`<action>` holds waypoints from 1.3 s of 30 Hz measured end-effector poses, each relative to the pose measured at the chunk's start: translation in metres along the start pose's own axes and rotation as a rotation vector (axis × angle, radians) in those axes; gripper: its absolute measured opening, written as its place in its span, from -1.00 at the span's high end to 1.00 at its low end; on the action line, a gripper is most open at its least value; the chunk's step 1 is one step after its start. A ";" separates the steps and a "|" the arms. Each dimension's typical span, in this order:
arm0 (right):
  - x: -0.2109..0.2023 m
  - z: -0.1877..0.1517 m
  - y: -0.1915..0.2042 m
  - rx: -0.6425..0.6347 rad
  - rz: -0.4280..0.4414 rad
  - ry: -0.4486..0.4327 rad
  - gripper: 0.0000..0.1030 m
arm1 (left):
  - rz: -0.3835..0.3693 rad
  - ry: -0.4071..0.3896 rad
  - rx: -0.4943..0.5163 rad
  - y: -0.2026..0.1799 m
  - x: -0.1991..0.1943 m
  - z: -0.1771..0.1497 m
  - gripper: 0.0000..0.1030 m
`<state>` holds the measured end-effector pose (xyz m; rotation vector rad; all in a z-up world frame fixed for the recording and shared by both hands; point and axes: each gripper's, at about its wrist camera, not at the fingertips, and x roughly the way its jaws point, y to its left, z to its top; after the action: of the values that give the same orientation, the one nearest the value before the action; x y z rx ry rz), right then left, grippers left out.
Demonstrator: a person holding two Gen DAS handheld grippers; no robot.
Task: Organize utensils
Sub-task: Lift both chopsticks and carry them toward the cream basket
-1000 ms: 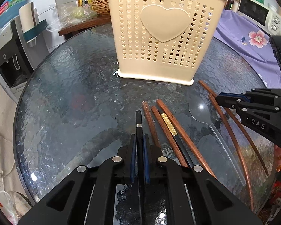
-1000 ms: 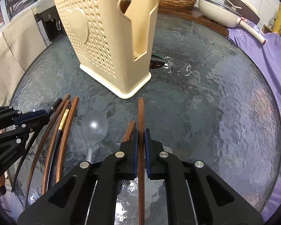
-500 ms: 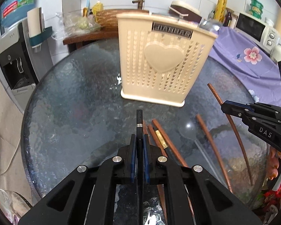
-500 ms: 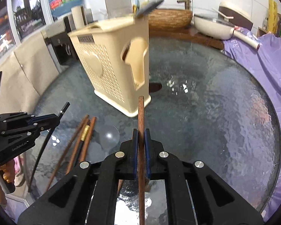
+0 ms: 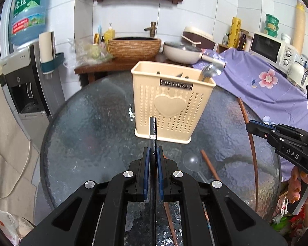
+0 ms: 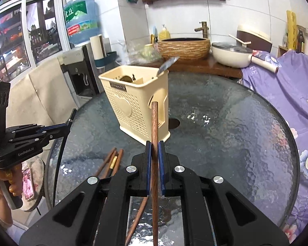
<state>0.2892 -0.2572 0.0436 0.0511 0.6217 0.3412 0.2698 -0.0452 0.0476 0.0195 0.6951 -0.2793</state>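
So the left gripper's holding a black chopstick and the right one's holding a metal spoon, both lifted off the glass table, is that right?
Not quite. The right gripper is shut on a brown wooden chopstick, not a metal spoon, as the right wrist view shows. The rest holds: the left gripper grips a black chopstick, both raised above the glass table.

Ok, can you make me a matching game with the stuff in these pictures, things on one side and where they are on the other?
Things:
1. black chopstick
2. brown chopstick
3. metal spoon
4. clear spoon

Places:
A. lying on the glass table
B. standing in the cream holder
C. pinched in the right gripper
D. pinched in the left gripper

Pairs: 1-D, 2-C, 3-B, 4-A
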 end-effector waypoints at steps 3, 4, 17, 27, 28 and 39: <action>-0.010 0.002 0.001 -0.001 0.004 -0.019 0.86 | -0.004 -0.022 -0.005 0.000 -0.009 0.002 0.86; -0.012 0.003 0.001 -0.001 0.004 -0.025 0.86 | -0.005 -0.029 -0.008 0.001 -0.011 0.002 0.86; -0.037 0.006 0.007 -0.017 0.014 -0.080 0.86 | -0.015 -0.083 -0.013 -0.001 -0.034 0.006 0.87; -0.056 0.014 0.011 -0.029 0.027 -0.118 0.86 | -0.024 -0.115 -0.014 0.000 -0.049 0.012 0.87; -0.058 0.015 0.011 -0.030 0.028 -0.124 0.86 | -0.025 -0.119 -0.015 0.001 -0.050 0.013 0.87; -0.068 0.035 0.020 -0.048 0.043 -0.172 0.86 | -0.033 -0.158 -0.012 -0.001 -0.057 0.031 0.87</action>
<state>0.2518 -0.2592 0.1128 0.0478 0.4427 0.3892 0.2476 -0.0353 0.1081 -0.0251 0.5408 -0.3051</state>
